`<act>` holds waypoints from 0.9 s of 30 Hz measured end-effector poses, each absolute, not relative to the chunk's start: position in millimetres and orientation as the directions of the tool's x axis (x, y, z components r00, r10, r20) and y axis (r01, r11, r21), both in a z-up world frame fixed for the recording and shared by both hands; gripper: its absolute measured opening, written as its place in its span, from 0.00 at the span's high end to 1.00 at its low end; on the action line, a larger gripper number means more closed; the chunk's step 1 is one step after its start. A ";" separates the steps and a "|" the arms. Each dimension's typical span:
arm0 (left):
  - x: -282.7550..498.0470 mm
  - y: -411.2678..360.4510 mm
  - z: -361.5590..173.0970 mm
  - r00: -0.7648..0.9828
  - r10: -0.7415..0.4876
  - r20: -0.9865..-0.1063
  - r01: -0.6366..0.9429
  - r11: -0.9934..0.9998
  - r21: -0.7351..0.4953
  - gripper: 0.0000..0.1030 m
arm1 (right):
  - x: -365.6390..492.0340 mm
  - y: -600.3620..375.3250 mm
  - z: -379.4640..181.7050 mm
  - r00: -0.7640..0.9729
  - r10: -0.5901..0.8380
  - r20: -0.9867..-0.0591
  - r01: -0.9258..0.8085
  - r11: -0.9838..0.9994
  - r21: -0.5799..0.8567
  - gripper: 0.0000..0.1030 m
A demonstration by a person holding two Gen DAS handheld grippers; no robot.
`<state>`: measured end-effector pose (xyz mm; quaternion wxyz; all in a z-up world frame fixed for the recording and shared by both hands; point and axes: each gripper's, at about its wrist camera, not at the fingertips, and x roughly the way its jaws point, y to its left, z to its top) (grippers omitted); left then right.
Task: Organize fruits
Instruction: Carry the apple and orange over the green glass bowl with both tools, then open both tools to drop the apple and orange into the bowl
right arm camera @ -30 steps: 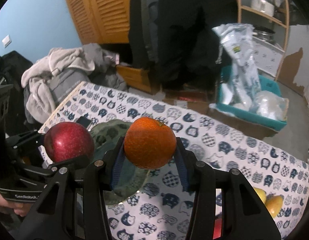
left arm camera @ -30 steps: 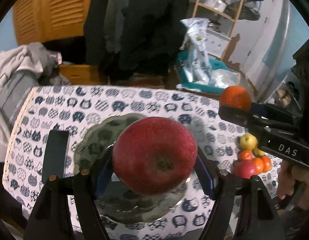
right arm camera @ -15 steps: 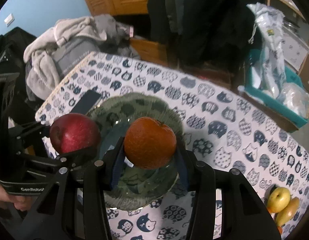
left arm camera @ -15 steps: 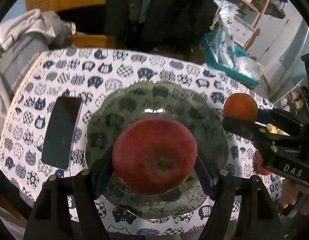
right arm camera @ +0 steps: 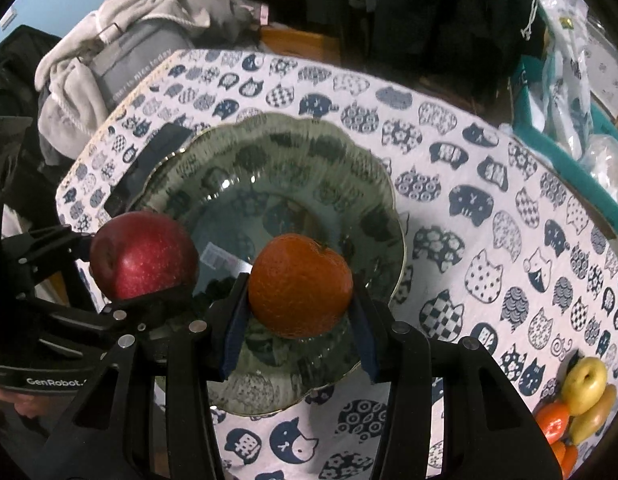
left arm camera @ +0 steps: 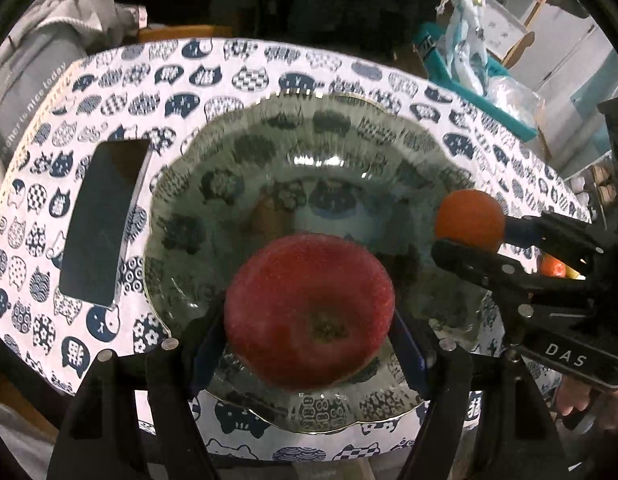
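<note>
Left gripper (left arm camera: 309, 336) clamped on red apple (left arm camera: 309, 320), lower centre of left wrist view, over the green glass bowl (left arm camera: 237, 128). Right gripper (right arm camera: 299, 300) clamped on orange (right arm camera: 300, 285), centre of right wrist view, over same bowl. Bowl sits on cat-print tablecloth (right arm camera: 469, 184); dark phone (left arm camera: 103, 216) just beside its left rim. Loose fruit pile (right arm camera: 577, 400) at lower right, well apart from bowl.
</note>
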<state>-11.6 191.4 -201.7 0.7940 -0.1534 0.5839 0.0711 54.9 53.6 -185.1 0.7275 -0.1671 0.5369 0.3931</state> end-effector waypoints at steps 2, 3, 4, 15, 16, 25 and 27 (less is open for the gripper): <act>-11.1 192.0 -208.3 0.284 -0.067 -0.956 -0.299 0.942 -0.155 0.26 | 55.6 52.7 -189.9 0.106 0.385 -0.917 -0.749 0.637 0.181 0.55; -11.3 192.8 -210.2 0.280 -0.068 -0.958 -0.303 0.940 -0.156 0.26 | 55.7 52.3 -191.9 0.104 0.382 -0.918 -0.749 0.638 0.180 0.55; -11.4 193.4 -211.2 0.278 -0.066 -0.958 -0.306 0.939 -0.154 0.26 | 55.9 52.0 -193.5 0.102 0.379 -0.920 -0.749 0.638 0.179 0.55; -10.9 196.5 -203.8 0.295 -0.069 -0.953 -0.309 0.937 -0.163 0.26 | 56.3 51.4 -202.6 0.069 0.371 -0.926 -0.743 0.639 0.201 0.54; -10.9 195.3 -203.6 0.294 -0.065 -0.954 -0.306 0.939 -0.159 0.26 | 55.9 51.4 -202.4 0.070 0.370 -0.927 -0.742 0.640 0.199 0.54; -11.1 188.2 -190.1 0.317 -0.061 -0.946 -0.282 0.947 -0.156 0.26 | 59.4 43.8 -196.5 0.079 0.384 -0.920 -0.729 0.652 0.209 0.52; -11.9 185.3 -184.7 0.331 -0.065 -0.941 -0.272 0.949 -0.162 0.26 | 60.4 40.7 -193.7 0.079 0.394 -0.916 -0.724 0.654 0.219 0.52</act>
